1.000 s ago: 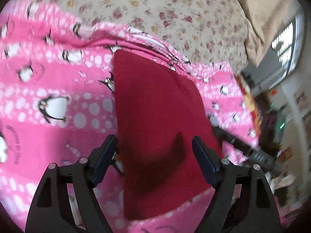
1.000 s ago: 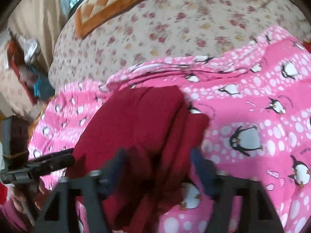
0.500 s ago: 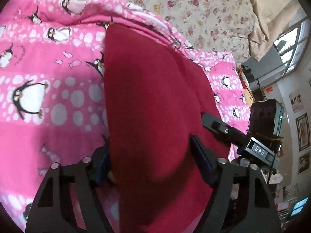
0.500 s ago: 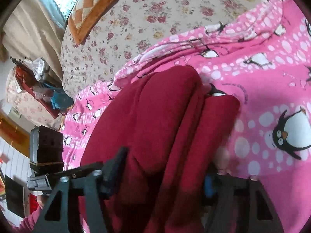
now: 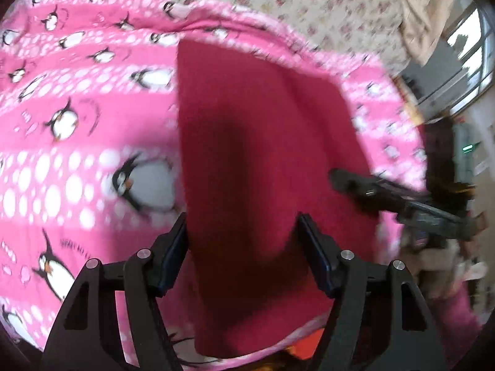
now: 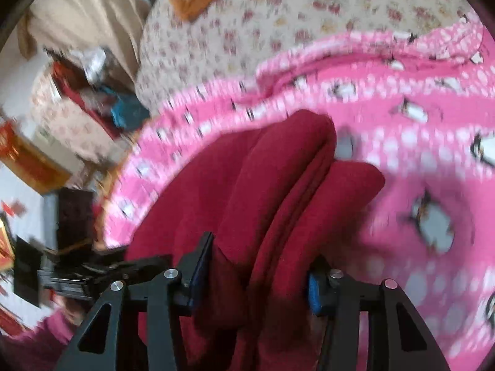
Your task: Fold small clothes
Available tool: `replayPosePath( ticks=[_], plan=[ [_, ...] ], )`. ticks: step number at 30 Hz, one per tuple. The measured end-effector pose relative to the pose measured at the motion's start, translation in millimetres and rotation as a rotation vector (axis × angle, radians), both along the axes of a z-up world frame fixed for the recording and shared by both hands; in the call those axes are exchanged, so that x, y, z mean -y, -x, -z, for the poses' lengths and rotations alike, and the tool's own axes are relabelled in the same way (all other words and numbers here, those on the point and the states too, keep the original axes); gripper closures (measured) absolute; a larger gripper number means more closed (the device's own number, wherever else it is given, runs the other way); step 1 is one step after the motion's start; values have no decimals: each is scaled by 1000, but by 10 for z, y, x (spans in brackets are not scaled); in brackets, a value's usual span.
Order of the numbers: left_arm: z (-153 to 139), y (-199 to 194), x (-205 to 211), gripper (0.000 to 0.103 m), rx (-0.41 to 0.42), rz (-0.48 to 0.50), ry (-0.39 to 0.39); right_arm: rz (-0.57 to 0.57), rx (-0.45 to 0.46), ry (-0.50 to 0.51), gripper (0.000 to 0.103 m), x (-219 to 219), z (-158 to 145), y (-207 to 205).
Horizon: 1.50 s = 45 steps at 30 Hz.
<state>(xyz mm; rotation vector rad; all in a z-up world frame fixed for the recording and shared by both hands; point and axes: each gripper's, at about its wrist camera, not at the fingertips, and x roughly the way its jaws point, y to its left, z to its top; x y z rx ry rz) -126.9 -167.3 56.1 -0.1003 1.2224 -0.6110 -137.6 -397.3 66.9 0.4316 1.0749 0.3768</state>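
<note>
The dark red garment (image 5: 263,167) lies folded on the pink penguin blanket (image 5: 62,185), running straight ahead from between the jaws of both claws. The left gripper (image 5: 243,232) has just been closing and straddles it, though whether its pads press the cloth I cannot tell; the right gripper (image 6: 260,266) has just been closing and clamps the bunched folds

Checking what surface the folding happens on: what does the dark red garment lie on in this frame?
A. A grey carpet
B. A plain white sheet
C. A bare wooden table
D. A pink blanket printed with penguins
D: in both wrist views the dark red garment rests on a pink penguin blanket, which is spread over a floral bedcover.
</note>
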Motion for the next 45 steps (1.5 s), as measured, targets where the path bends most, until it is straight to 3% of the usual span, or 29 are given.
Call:
replayPosePath(
  ticks=[5, 8, 14, 15, 16, 18, 25, 45],
  plan=[
    [-151, 171, -66, 32, 83, -51, -39, 31, 49, 86, 49, 11, -232, 311],
    [-252, 232, -66, 32, 138, -84, -67, 9, 131, 171, 49, -39, -516, 550],
    [-427, 301, -86, 32, 206, -156, -95, 10, 280, 216, 48, -262, -812, 851],
    [-458, 329, -100, 32, 223, -170, -106, 14, 298, 214, 45, -279, -832, 881],
    [-481, 342, -94, 32, 237, -179, -114, 21, 307, 216, 35, -314, -839, 889],
    [-524, 382, -87, 32, 267, -188, -130, 22, 301, 211, 26, -360, -824, 883],
    [-572, 478, -53, 32, 322, -197, -159, 34, 283, 329, 26, -525, -777, 849],
    [-663, 544, -96, 32, 389, -244, -191, 97, 285, 311, 26, -559, -837, 862]
  ],
)
